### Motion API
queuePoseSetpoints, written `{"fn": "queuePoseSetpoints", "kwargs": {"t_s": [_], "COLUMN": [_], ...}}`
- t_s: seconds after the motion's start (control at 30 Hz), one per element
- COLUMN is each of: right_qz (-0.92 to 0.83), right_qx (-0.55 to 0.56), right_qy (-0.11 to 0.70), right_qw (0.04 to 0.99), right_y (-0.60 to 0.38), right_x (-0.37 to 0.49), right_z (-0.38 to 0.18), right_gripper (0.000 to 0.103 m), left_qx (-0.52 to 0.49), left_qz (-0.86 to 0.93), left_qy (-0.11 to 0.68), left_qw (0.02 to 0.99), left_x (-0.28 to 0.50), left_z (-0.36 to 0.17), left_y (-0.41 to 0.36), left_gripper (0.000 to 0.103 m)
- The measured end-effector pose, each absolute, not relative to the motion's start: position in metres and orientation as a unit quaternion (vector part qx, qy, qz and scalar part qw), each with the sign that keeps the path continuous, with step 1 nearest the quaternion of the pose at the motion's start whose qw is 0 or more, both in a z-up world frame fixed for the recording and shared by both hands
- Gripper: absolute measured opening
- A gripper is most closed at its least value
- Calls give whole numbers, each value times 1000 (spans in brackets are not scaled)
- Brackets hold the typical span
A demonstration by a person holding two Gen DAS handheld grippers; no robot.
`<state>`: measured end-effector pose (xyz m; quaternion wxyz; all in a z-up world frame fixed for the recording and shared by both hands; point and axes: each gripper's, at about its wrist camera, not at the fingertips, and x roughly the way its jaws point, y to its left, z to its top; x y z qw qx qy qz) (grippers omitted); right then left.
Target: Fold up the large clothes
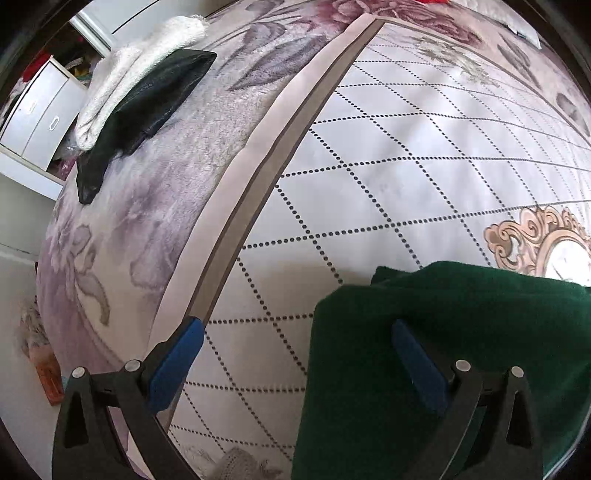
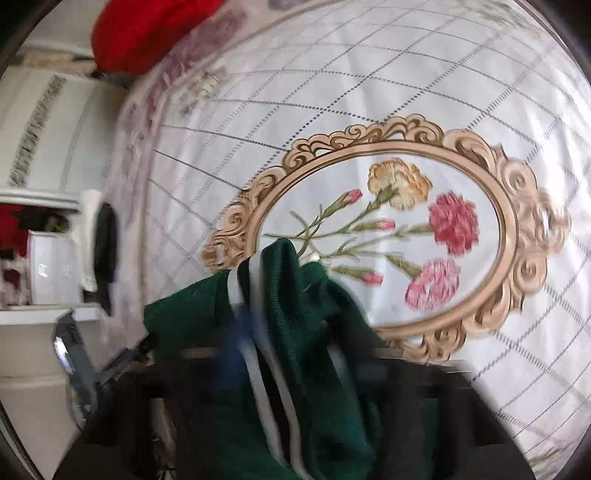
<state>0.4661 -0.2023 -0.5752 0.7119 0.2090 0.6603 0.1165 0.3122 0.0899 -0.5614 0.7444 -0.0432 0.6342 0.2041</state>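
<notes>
A dark green garment (image 1: 443,332) lies on the bed at the lower right of the left wrist view. My left gripper (image 1: 295,354) is open, its blue pads wide apart; the right pad (image 1: 417,369) rests over the garment's left edge, the left pad (image 1: 177,365) over the bedspread. In the blurred right wrist view the same green garment (image 2: 303,332), with white stripes, hangs bunched over my right gripper (image 2: 255,339). Its blue fingers are mostly hidden by cloth, and the jaws appear shut on the fabric.
The bedspread (image 1: 388,147) is white with a dotted grid and a framed flower print (image 2: 406,236). A folded black garment (image 1: 140,107) and a white fluffy one (image 1: 140,62) lie at the far left. A red item (image 2: 147,33) sits at the bed's far corner. White drawers (image 1: 40,110) stand beside the bed.
</notes>
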Motion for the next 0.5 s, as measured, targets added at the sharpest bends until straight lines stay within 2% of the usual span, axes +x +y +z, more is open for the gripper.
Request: {"fn": "queuePoseSetpoints", "kwargs": {"t_s": [0.03,0.13,0.3,0.4,0.47,0.5], "right_qz": [121,113,65,84,106,114], "right_qx": [215,250,253,219,202,193], "right_qy": [656,628,690,700,697,695], "right_qw": [714,729,675,674,680,684], "right_y": [-198,-208,-213,-209,-208,-210], "right_x": [472,467,484,490,482,472], "right_z": [-574,-563,-626,-601,-578,-567], "right_gripper": [18,14,18,38,66,71], "left_qx": [-48,-76,-67,-65,-75,-77], "left_qz": [203,189,191,199,194,192], "left_qy": [632,623,624,627,621,620], "left_qw": [747,755,755,751,756,756], "left_x": [311,306,311,306,294,288], "left_z": [-561,-561,-559,-548,-535,-531], "left_y": [91,95,88,86,82,79], "left_gripper": [103,103,103,103,103,103]}}
